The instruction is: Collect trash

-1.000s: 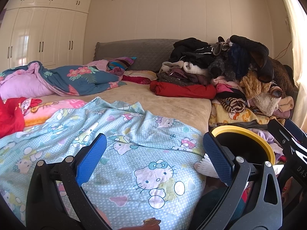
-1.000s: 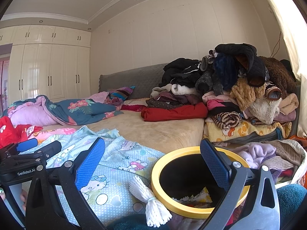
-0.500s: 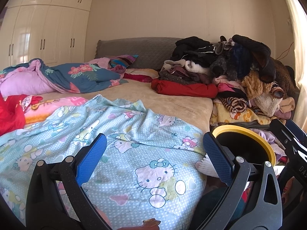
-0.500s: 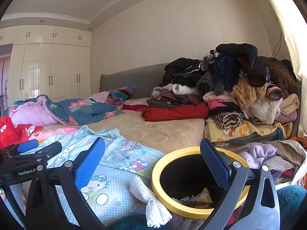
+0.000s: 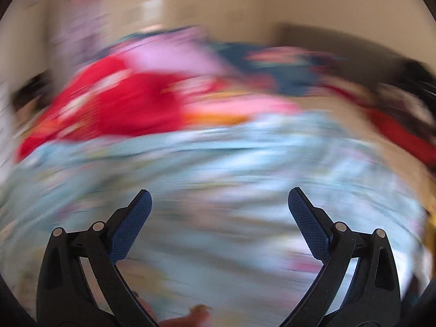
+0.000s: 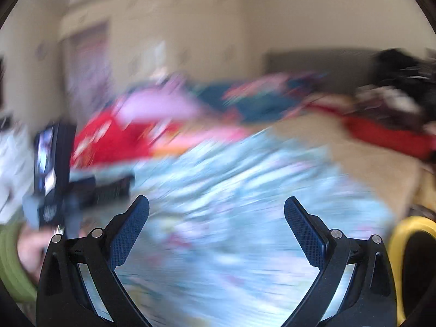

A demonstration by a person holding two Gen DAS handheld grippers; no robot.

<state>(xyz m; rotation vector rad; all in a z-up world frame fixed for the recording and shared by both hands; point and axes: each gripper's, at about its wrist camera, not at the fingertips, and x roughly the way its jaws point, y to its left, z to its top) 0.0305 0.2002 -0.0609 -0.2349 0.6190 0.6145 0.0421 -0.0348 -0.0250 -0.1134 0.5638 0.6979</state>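
trash bin (image 6: 408,234): only a yellow rim with a dark inside, cut off at about 4 o'clock on the right edge of the right wrist view, beside the bed. no loose trash can be made out; both views are heavily motion-blurred (only the grippers themselves are sharp).

right gripper (image 6: 216,212): jaws spread wide, blue pads apart, nothing between them. it points over the light blue patterned blanket (image 6: 231,190), which fills the middle and lower frame.

left gripper (image 5: 219,204): jaws also wide apart, nothing held. it looks over the same light blue blanket (image 5: 218,163). the left gripper's body also shows in the right wrist view as a dark blurred shape at 9 o'clock (image 6: 60,179), with a hand (image 6: 30,245) under it and a green sleeve (image 6: 11,267) at 8 o'clock.

further out: red cloth (image 5: 117,103) at 10 o'clock in the left view, pink/lilac bedding (image 5: 174,51) above it, dark blue bedding (image 5: 286,73) at 1 o'clock. a second red piece (image 6: 389,136) lies at 3 o'clock in the right view, with a dark clothes pile (image 6: 400,81) above it at 2 o'clock. the tan mattress surface (image 6: 368,163) shows between the blanket and that pile. grey headboard (image 6: 313,62) and beige wall (image 6: 299,8) sit behind.
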